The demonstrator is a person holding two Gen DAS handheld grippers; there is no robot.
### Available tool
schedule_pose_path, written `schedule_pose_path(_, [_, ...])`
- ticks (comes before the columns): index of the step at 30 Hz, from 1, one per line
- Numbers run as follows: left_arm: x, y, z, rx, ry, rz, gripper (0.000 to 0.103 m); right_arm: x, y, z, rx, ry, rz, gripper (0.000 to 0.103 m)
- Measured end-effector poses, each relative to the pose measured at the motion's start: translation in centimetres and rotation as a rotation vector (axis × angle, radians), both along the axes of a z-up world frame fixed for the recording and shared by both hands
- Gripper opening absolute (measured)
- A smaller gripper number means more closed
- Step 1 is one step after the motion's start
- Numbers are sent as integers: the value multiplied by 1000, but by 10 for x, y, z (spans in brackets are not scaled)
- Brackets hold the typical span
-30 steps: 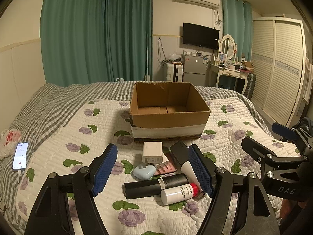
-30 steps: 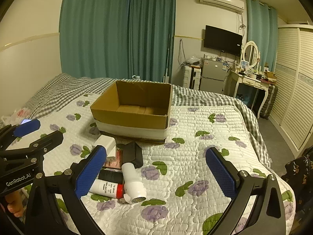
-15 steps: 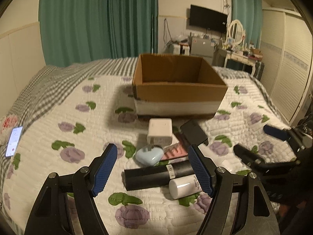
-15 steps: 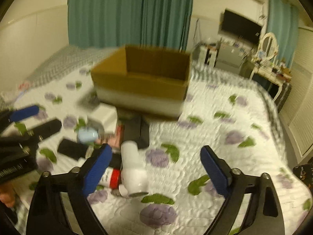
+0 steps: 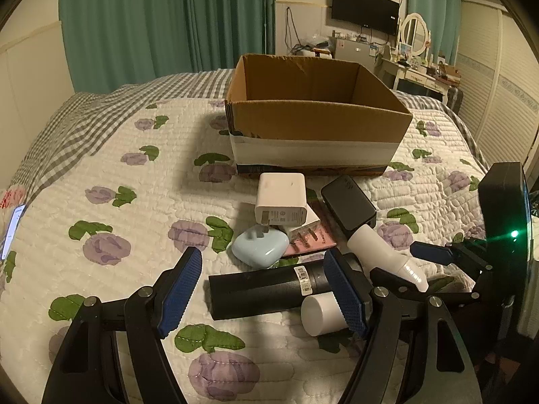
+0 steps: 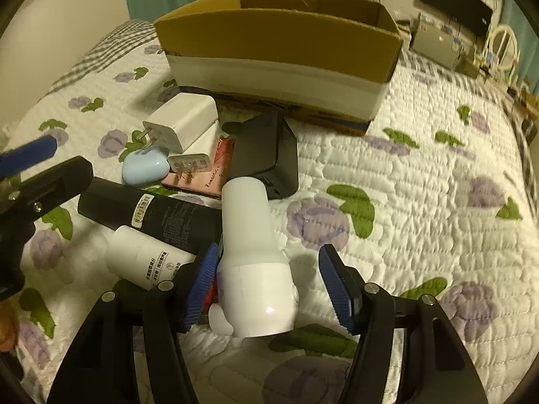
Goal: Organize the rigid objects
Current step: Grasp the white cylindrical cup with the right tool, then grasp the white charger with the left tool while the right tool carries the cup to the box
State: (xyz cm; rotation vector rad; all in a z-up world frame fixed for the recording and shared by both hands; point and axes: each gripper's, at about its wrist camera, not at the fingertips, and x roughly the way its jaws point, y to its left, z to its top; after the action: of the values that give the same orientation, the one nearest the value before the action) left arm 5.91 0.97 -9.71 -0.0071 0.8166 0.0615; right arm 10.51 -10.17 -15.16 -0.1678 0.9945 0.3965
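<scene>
A pile of objects lies on the quilt in front of an open cardboard box [image 5: 316, 124] [image 6: 279, 43]. It holds a white bottle [image 6: 252, 256] [image 5: 380, 256], a black tube [image 5: 266, 289] [image 6: 151, 215], a smaller white bottle [image 5: 320, 313] [image 6: 141, 256], a white charger [image 5: 281, 198] [image 6: 182, 121], a pale blue case [image 5: 259, 249] [image 6: 145, 168] and a black box [image 5: 348, 205] [image 6: 266, 155]. My right gripper [image 6: 269, 282] is open, its jaws around the white bottle's cap end. My left gripper [image 5: 262, 289] is open, straddling the black tube.
A pink card [image 6: 209, 171] lies under the chargers. A phone [image 5: 10, 232] lies at the quilt's left edge. A dresser with a mirror [image 5: 417, 64] and a wardrobe [image 5: 498, 101] stand beyond the bed on the right.
Both grippers have moved forward and down onto the pile. The right gripper's jaws have narrowed and now bracket the white bottle; the left now straddles the black tube.
</scene>
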Motion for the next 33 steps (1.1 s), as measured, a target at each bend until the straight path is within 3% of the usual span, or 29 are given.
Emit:
schedule_pose_path(1, [1,0,0,-1,4,-1,78,-1,-1,1,15,7,8,44])
schedule_pose_path(3, [2,-1,-1,-2,11,-3,78,-6,-2,6,21,-15,9,44])
schedule_pose_path(7, [9,-1,-3,-20,35,-15,78,-16,-15,48,71,-143,-2,43])
schedule_pose_path(13, [53,0,-12,-60,90,-25,78,9,-31,92,64,-236,-22,43])
schedule_pose_path(17, [81,5,-24,-69,107,-1,76,25,-35,84,72,-225,-39,43])
schedule_pose_path(24, [106,-1,-40,-58,128,-48,74,35,-46,63,115,-165,-34,43])
schedule_pose_path(27, [111,-4,-47,-38,153,-63,52,34,-47,61,119,-159,-37,43])
schedule_pose_path(33, [97,0,-39,-28,144,-37,50,25,-50,72,115,-186,-51,43])
